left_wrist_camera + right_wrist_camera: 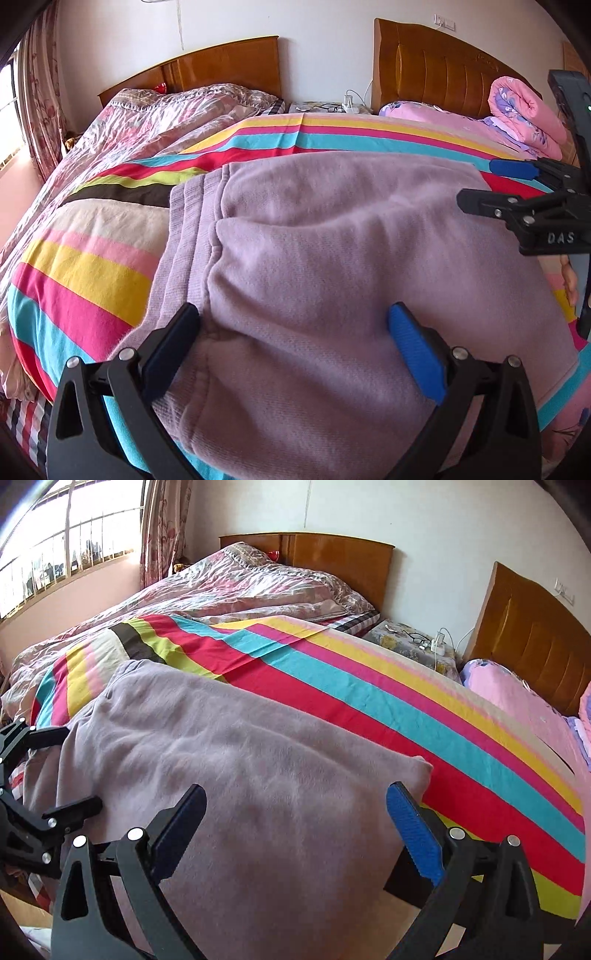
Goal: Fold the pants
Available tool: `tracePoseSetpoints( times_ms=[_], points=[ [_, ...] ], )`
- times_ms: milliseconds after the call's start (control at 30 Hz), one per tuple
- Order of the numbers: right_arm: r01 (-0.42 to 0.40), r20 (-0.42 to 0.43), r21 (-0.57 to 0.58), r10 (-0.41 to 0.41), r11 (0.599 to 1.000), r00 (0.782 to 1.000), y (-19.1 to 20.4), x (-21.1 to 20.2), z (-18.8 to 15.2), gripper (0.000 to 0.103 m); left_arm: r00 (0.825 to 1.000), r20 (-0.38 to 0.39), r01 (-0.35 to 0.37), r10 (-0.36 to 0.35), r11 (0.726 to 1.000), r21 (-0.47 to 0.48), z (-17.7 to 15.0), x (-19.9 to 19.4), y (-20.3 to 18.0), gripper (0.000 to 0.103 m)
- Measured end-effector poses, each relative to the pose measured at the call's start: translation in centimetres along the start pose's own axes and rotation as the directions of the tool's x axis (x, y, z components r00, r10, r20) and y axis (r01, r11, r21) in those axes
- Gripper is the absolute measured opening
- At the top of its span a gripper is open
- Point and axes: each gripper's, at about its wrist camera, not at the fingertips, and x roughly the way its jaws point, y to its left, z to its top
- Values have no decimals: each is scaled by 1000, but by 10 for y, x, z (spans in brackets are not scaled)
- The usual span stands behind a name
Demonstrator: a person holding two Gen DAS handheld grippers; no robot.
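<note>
Left wrist | left hand-held gripper point(293, 326) spread over pants point(332, 258) | right hand-held gripper point(295, 805) spread

Two wrist views, both low and close over the bed

We look forward along each gripper's fingers toward the headboards point(229, 62). Our left view sits close above the pants point(332, 258) and catches the right gripper point(476, 184) at its right edge; our right view shares the pants point(240, 757), striped sheet point(369, 686) and nightstand point(406, 638).
</note>
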Motion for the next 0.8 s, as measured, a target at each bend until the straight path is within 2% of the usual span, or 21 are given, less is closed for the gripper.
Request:
tracePoseSetpoints(
  times_ms=[67,233,367,533,600,633,667,733,800],
  points=[
    [-39,-44,22,40,999,998,-9,19,7,95,1000,-6,7,-7,1000,-3,0,0,2,102],
    [-132,-55,117,140,984,989,-26,41,4,99,1000,-25,13,-13,1000,4,2,3,3,102],
    [-157,-32,130,162,979,986,-29,43,-2,99,999,-28,16,-16,1000,12,4,6,3,102],
    [-149,-31,140,155,979,987,-28,38,0,99,1000,12,-5,5,1000,13,1,6,0,102],
    [-65,-35,209,74,976,997,-31,17,-3,99,1000,5,-18,18,1000,8,2,2,-1,102],
    [-16,-29,255,24,967,999,-31,0,-6,99,999,0,-46,46,999,-11,2,-3,1,102],
    [-6,-7,295,9,956,1000,-29,-21,-13,99,996,13,-88,89,995,-43,2,-12,5,102],
    [-35,75,324,11,945,997,-17,-67,-31,99,980,111,-150,165,981,-127,-3,-48,15,102],
    [-17,129,283,-20,959,991,7,-112,-52,99,953,230,-151,196,968,-199,-9,-92,23,102]
  ],
)
